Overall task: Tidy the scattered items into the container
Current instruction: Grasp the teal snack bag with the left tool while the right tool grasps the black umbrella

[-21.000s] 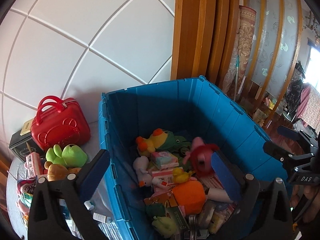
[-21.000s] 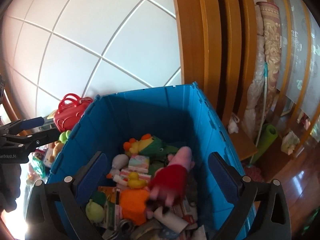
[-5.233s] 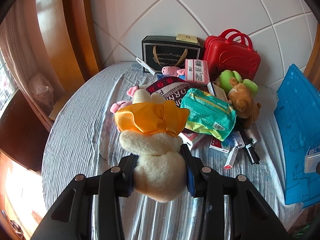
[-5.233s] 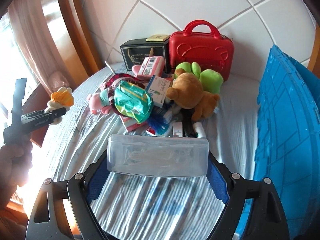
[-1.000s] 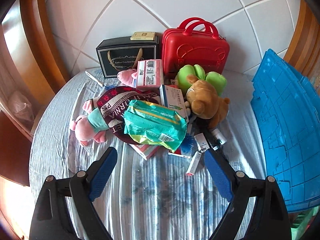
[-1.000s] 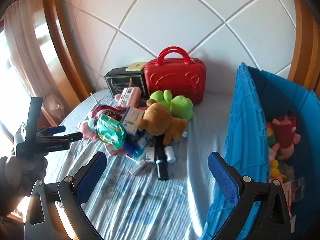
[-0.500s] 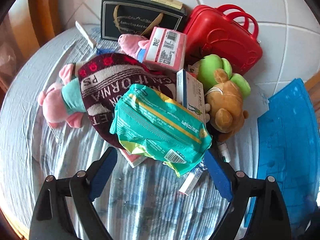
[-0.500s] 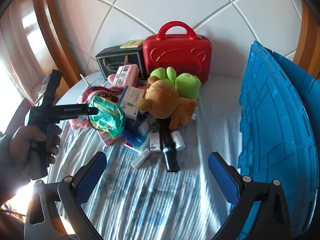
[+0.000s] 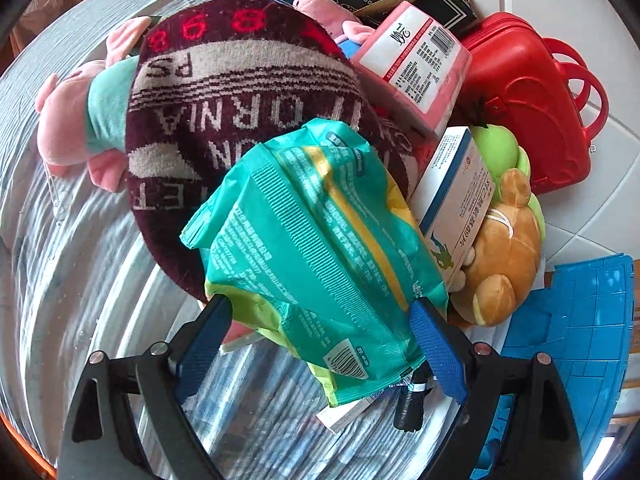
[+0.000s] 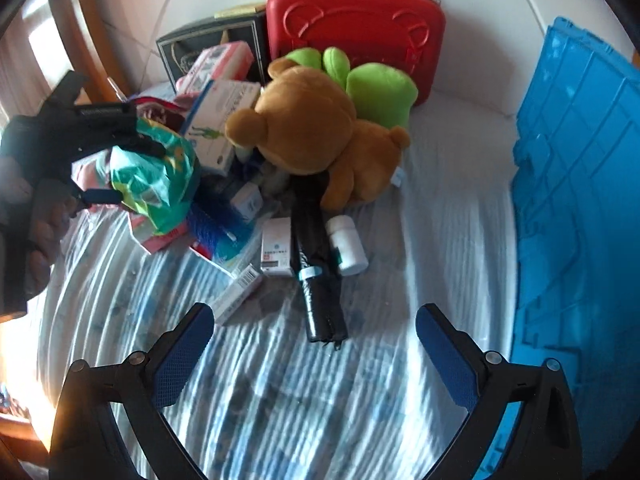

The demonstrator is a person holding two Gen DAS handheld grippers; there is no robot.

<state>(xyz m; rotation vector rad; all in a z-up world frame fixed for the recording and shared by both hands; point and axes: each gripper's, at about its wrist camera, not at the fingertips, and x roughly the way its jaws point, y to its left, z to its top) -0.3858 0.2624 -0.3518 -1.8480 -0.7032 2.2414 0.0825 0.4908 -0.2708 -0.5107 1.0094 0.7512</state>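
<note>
Pack point(image 9: 316, 240) | green, between left claw point(image 9: 320, 344) pads | unpinched

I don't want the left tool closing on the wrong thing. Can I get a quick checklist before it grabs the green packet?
1. Left tool open: ok; its jaws have just been opening.
2. Green packet between the pads: ok.
3. Pads pressing on it: not ok, not yet.
4. Knit hat clear of the jaws: cannot tell, it lies right under the packet.
5. Right tool out of the way: ok, open and empty.
6. Blue container close by: ok.
</note>
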